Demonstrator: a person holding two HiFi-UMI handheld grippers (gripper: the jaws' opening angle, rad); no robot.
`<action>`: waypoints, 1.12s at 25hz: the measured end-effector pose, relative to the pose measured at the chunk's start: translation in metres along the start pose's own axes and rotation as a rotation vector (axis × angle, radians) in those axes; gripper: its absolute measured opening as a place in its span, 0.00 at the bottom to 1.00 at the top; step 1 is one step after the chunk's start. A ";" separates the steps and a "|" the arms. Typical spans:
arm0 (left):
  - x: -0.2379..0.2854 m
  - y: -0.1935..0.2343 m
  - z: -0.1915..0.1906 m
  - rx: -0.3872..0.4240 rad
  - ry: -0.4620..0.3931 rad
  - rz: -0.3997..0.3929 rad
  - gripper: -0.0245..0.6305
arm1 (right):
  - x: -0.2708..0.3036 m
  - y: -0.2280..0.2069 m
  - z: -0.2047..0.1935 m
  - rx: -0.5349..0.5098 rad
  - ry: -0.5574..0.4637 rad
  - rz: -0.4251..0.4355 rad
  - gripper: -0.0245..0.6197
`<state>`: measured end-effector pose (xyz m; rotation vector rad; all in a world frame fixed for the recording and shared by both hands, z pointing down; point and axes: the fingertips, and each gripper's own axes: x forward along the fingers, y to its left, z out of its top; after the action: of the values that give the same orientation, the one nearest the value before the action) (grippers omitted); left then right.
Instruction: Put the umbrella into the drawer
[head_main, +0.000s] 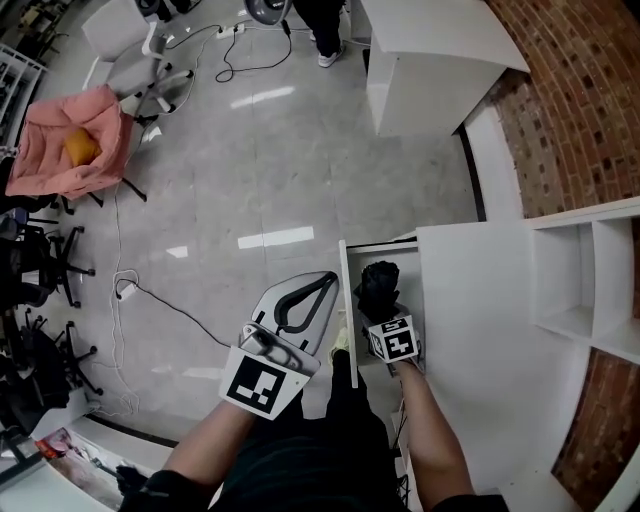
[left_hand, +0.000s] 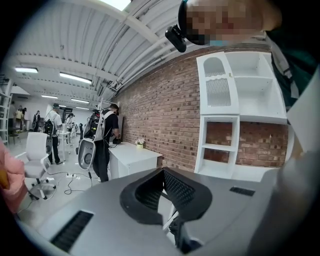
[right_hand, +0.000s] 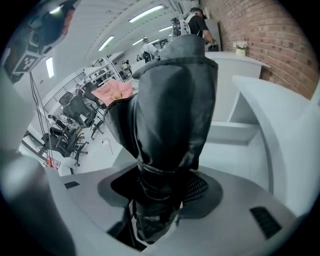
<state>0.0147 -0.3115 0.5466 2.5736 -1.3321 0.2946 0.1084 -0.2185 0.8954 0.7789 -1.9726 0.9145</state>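
Observation:
The black folded umbrella (head_main: 379, 284) stands upright in my right gripper (head_main: 383, 303), which is shut on its lower end. It hangs over the open white drawer (head_main: 344, 290) pulled out of the white cabinet (head_main: 480, 330). In the right gripper view the umbrella (right_hand: 170, 100) fills the middle, clamped between the jaws of the right gripper (right_hand: 159, 202), with the drawer's white wall (right_hand: 231, 133) behind it. My left gripper (head_main: 327, 283) hovers over the floor just left of the drawer front, jaws shut on nothing. In the left gripper view the left gripper (left_hand: 163, 173) points towards the brick wall.
A white shelf unit (head_main: 590, 285) stands to the right of the cabinet, and a white counter (head_main: 430, 60) stands further off. On the floor to the left are a pink-draped chair (head_main: 70, 145), a white office chair (head_main: 130, 50), black chairs (head_main: 30, 275) and cables (head_main: 160, 300). People (left_hand: 102, 145) stand by the counter.

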 end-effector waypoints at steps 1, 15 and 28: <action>0.002 0.001 -0.002 0.000 0.004 0.001 0.05 | 0.007 -0.002 -0.004 0.009 0.018 0.006 0.38; 0.045 0.012 -0.051 -0.090 0.054 -0.016 0.05 | 0.076 -0.026 -0.032 0.059 0.219 0.039 0.38; 0.058 0.019 -0.074 -0.108 0.109 0.016 0.05 | 0.101 -0.044 -0.054 0.145 0.363 0.069 0.40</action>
<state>0.0266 -0.3450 0.6356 2.4230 -1.2938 0.3505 0.1155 -0.2175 1.0177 0.5788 -1.6368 1.1616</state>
